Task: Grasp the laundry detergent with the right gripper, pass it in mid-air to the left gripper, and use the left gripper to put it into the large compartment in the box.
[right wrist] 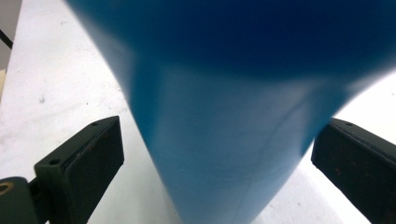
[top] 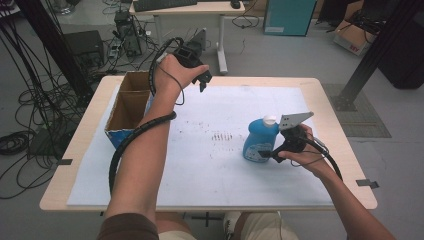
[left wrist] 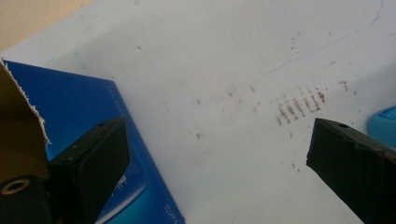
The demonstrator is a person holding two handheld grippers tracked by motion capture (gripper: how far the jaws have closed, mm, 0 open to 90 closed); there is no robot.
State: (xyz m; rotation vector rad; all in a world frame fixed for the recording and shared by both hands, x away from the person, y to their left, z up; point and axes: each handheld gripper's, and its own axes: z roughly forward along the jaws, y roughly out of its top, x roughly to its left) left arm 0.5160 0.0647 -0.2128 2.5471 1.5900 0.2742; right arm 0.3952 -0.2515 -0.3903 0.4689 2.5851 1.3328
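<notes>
Two black jaws of the right gripper (right wrist: 217, 154) stand wide apart with a blue bottle (right wrist: 233, 116) between them. The bottle fills the space between the jaws, but a bit of white shows on each side, so they are not squeezing it. From above, the right gripper (top: 270, 153) sits at the bottle (top: 259, 141), low on its side. The bottle has a white cap (top: 269, 120) and leans a little on the white sheet (top: 210, 165). It is on the right part of the table (top: 330, 90).

The left gripper (left wrist: 217, 154) has its jaws wide apart too, with nothing between them. Under them is the white sheet (left wrist: 210, 70) with small brown marks (left wrist: 299, 105). A blue box (left wrist: 79, 102) lies close to one jaw. From above, the left gripper (top: 202, 80) is held up over the far side of the sheet. The open cardboard box (top: 129, 107), brown inside and blue outside, sits at the left of the table, just beside the left arm (top: 145, 150).
</notes>
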